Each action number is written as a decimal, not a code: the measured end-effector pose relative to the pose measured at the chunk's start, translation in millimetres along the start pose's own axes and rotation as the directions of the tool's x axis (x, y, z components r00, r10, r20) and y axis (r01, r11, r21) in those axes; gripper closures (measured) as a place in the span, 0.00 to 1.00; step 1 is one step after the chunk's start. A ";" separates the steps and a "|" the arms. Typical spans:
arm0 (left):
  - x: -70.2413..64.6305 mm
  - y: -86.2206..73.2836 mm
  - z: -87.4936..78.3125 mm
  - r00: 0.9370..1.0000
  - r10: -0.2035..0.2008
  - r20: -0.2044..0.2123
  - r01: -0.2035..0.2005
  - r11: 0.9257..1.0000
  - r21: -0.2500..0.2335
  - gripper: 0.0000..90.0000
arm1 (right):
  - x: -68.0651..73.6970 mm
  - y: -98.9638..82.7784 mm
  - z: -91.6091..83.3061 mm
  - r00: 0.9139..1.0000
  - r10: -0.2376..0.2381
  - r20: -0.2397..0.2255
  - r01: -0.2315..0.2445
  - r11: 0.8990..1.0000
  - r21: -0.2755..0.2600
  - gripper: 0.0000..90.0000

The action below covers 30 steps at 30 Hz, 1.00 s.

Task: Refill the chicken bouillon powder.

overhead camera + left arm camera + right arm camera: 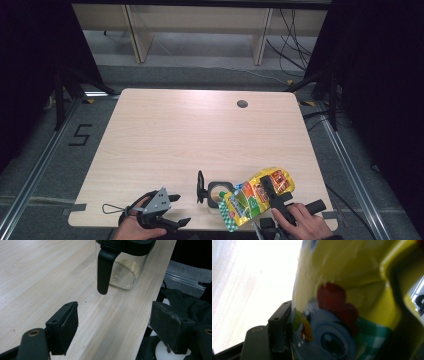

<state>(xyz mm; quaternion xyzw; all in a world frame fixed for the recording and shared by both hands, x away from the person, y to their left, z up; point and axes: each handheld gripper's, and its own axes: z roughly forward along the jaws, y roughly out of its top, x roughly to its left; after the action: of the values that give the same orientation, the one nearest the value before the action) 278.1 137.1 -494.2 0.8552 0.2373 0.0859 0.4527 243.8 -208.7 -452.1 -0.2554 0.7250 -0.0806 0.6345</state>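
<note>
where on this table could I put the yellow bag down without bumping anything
Free: the whole far half of the table, from the clear jar back to the round cable hole, and the left middle. Crowded: the near edge, where the left gripper, jar and yellow bag in the right gripper sit close.

The left gripper (176,209) sits low at the table's near edge, held by the left hand (134,227), its jaws spread wide with nothing between them — the pads (seen in the left gripper view) stand well apart. The right gripper (272,192) points away from the person, the right hand (300,222) wrapped around its body — its jaws clamp a yellow snack bag (255,196).
</note>
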 end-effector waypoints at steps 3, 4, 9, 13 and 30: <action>1.0 0.0 0.3 1.000 0.015 -0.005 -0.015 1.000 0.002 0.25 | -2.4 -0.6 -2.3 1.000 0.015 -0.006 -0.015 1.000 0.020 0.34; 0.3 -0.1 0.7 1.000 0.010 -0.001 -0.010 1.000 -0.004 0.25 | -2.7 -1.1 -2.7 1.000 0.017 -0.009 -0.017 1.000 0.025 0.34; 0.3 0.0 0.6 1.000 0.010 -0.002 -0.010 1.000 -0.004 0.25 | -0.1 -0.5 -1.2 1.000 0.010 -0.018 -0.010 1.000 0.020 0.34; 0.9 -0.1 0.3 1.000 0.012 -0.008 -0.012 1.000 0.006 0.25 | -3.3 -1.4 -2.5 1.000 -0.001 -0.008 0.001 1.000 0.025 0.34; 0.4 0.0 -0.1 1.000 -0.007 -0.001 0.007 1.000 -0.003 0.25 | -4.0 1.6 -1.8 1.000 0.016 -0.026 -0.016 1.000 0.000 0.34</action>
<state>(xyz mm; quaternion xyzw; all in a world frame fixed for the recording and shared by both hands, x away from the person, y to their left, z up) 278.5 137.3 -494.2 0.8537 0.2404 0.0854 0.4541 241.9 -205.9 -449.0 -0.2485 0.7353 -0.0788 0.6256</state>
